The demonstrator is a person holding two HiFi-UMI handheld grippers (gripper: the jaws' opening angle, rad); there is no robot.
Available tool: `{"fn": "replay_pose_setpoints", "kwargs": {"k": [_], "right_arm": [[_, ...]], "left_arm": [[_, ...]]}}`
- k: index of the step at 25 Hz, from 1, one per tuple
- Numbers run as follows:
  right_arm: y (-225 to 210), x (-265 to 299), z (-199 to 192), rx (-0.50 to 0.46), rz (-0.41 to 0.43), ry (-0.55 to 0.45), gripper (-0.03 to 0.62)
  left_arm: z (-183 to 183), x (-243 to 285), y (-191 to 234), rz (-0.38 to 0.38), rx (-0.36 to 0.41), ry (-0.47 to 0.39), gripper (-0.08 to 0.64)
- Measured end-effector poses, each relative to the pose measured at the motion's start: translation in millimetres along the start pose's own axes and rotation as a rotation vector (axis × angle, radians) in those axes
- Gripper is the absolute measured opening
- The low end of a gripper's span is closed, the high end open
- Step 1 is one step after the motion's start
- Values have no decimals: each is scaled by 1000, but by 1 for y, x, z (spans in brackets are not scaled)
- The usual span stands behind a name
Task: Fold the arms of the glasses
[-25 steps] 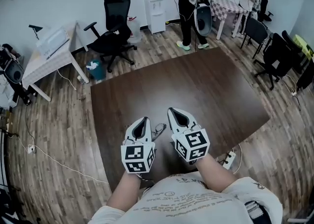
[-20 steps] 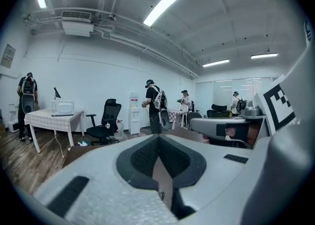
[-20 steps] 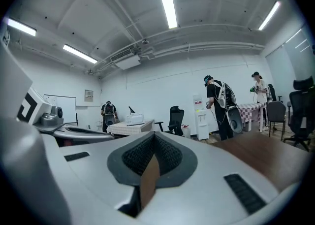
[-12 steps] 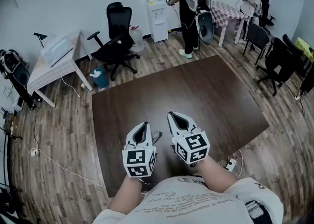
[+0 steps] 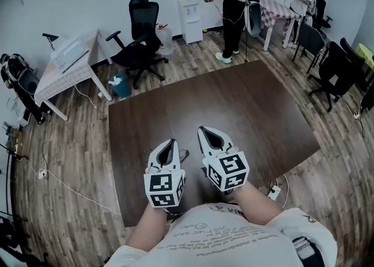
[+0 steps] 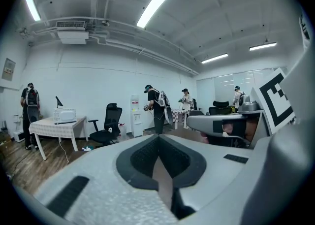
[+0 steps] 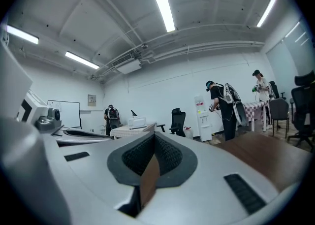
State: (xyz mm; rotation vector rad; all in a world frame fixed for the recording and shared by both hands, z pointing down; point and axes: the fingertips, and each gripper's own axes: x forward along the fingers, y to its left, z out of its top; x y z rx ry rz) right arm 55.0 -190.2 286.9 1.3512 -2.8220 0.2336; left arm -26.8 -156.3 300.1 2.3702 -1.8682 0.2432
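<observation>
The glasses lie on the dark brown table near its front edge. Only a thin bit of frame shows between the two grippers; the rest is hidden behind the left one. My left gripper hovers above the table just left of the glasses, shut and empty. Its jaws meet at the tip in the left gripper view. My right gripper hangs just right of the glasses, also shut with nothing in it, and points level in the right gripper view.
A black office chair, a blue bin and a white side table stand beyond the table's far left corner. A water dispenser and two people are at the back, more chairs right, a power strip on the floor.
Both grippers have lifted slightly above the table and stay shut. Less of the glasses shows beside the left gripper than a second ago.
</observation>
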Motion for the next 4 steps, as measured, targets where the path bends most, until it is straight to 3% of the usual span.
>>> {"fn": "replay_pose_setpoints", "kwargs": {"k": [4], "right_arm": [[-4, -3, -10, 34, 7, 12, 14]], "left_arm": [[-5, 2, -5, 5, -1, 2, 14]]}}
